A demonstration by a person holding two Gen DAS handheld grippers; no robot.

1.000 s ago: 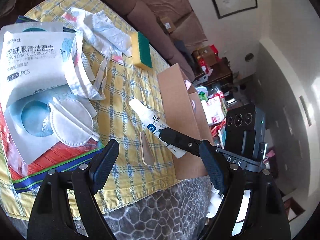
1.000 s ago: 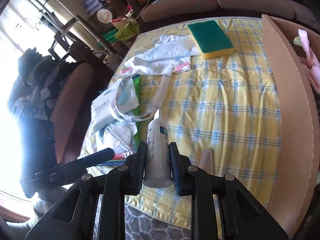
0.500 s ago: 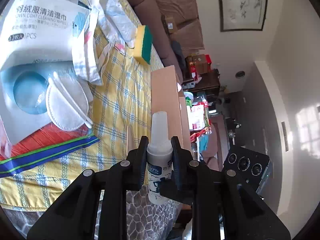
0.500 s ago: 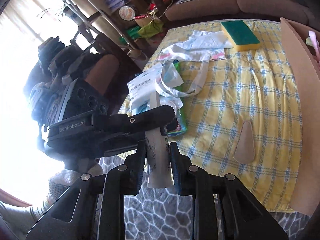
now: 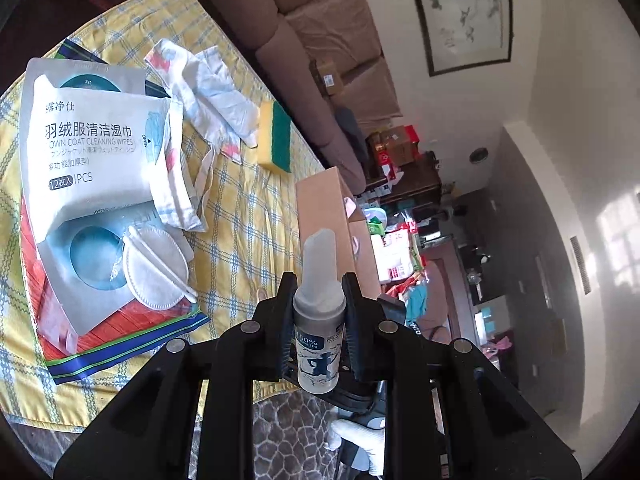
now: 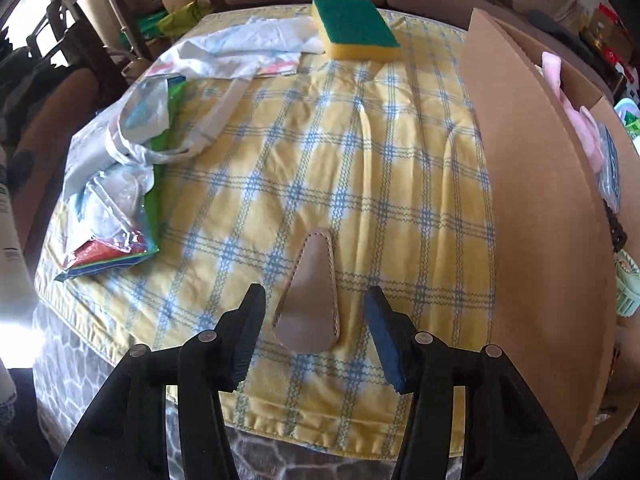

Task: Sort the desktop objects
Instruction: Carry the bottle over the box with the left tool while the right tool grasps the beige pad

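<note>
- Since half a second ago: the bottle (image 5: 319,312) has passed from the right gripper (image 6: 316,334) to the left gripper (image 5: 319,322); the right one is now standing with fingers spread wide, holding nothing.
- Yellow checked tablecloth (image 6: 360,168) is covering the table.
- Cardboard box (image 6: 536,208) is sitting at the cloth's right edge, something pink showing inside.
- Wipes packet (image 5: 88,148) is lying on other packets, a white mask (image 5: 154,274) beside it.
- Crumpled white cloth (image 5: 208,88) is lying near the sponge (image 6: 354,28).
- Left gripper is clamping the bottle upright, cap up, off the table.
- Tan leather wedge (image 6: 310,296) is lying flat between the right fingers, not touched.
</note>
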